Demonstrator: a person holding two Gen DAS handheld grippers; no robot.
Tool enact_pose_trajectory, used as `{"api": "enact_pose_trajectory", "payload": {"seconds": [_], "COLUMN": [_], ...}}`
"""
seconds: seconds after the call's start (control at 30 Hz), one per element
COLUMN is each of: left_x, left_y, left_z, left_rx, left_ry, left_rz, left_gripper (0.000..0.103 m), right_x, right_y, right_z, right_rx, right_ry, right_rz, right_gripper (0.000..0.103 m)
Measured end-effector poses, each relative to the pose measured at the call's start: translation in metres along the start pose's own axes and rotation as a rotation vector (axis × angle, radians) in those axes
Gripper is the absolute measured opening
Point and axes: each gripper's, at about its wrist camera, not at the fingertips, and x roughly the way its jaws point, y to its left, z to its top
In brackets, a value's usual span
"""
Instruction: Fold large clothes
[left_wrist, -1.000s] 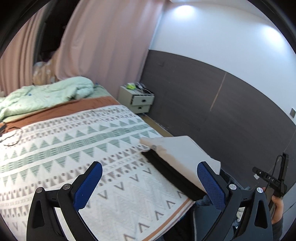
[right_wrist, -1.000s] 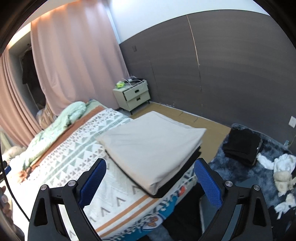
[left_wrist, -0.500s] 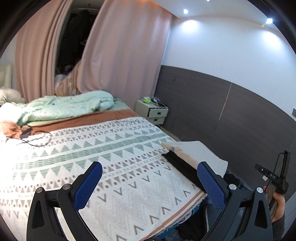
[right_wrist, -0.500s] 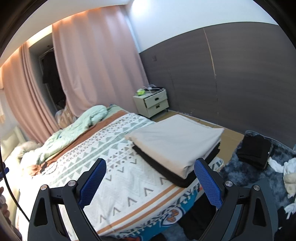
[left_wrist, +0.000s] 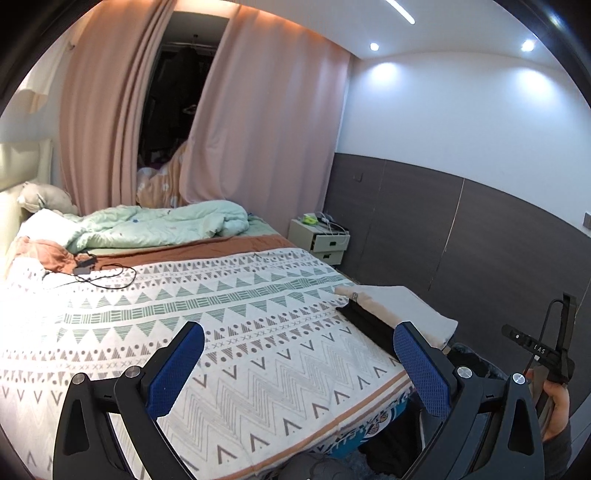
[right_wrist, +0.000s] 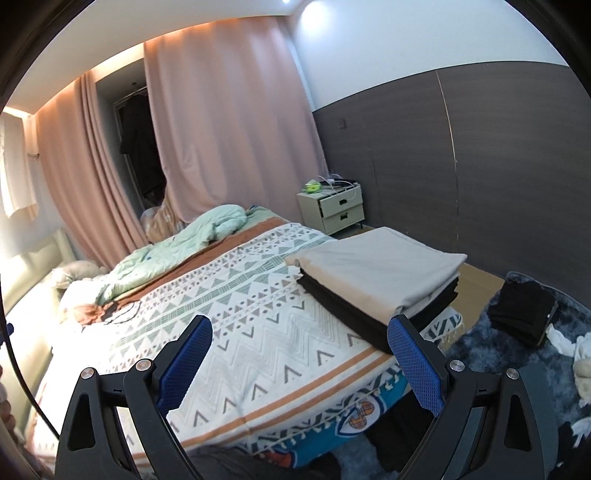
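Note:
A folded beige garment (right_wrist: 376, 266) lies on top of folded black clothes (right_wrist: 354, 314) at the near right corner of the bed (right_wrist: 258, 332). The same stack shows as the beige garment (left_wrist: 402, 306) over the black clothes (left_wrist: 369, 325) in the left wrist view. My right gripper (right_wrist: 299, 363) is open and empty, held back from the bed's foot with the stack beyond its right finger. My left gripper (left_wrist: 299, 369) is open and empty too, above the patterned blanket (left_wrist: 221, 332). The other gripper's handle (left_wrist: 546, 354), in a hand, shows at the far right.
A mint duvet (left_wrist: 159, 229) and a cable with charger (left_wrist: 99, 269) lie toward the headboard. A nightstand (right_wrist: 332, 210) stands beside the bed by the dark wall. On the shaggy rug (right_wrist: 517, 332) are a black folded pile (right_wrist: 521, 314) and white items (right_wrist: 569, 343).
Both grippers have pulled back and tilted up from the stack; it now looks smaller and further off, and more of the bed and curtains shows. Both stay open.

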Motion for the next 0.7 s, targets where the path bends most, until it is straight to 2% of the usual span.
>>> {"api": "enact_pose_trajectory", "payload": {"seconds": [0.13, 0.23, 0.5, 0.7], "left_x": [-0.023, -0.036, -0.086, -0.110], "left_y": [-0.001, -0.005, -0.008, -0.002], "left_z": [-0.024, -0.045, -0.087, -0.110], "left_rx": [0.019, 0.038, 0.001, -0.030], "left_ry": [-0.025, -0.044, -0.076, -0.074], "left_rz": [0.016, 0.067, 0.123, 0.163], "left_gripper": [0.102, 0.102, 0.102, 0.102], "right_x": [-0.015, -0.024, -0.044, -0.055], "right_y": [0.004, 0.007, 0.017, 0.023], "right_z": [-0.014, -0.028, -0.067, -0.093], "right_rx": [-0.020, -0.030, -0.063, -0.087], "right_ry": [-0.007, -0.008, 0.018, 0.036], "right_rz": [0.009, 0.014, 0.047, 0.071], "right_gripper": [0.096, 0.096, 0.096, 0.096]}}
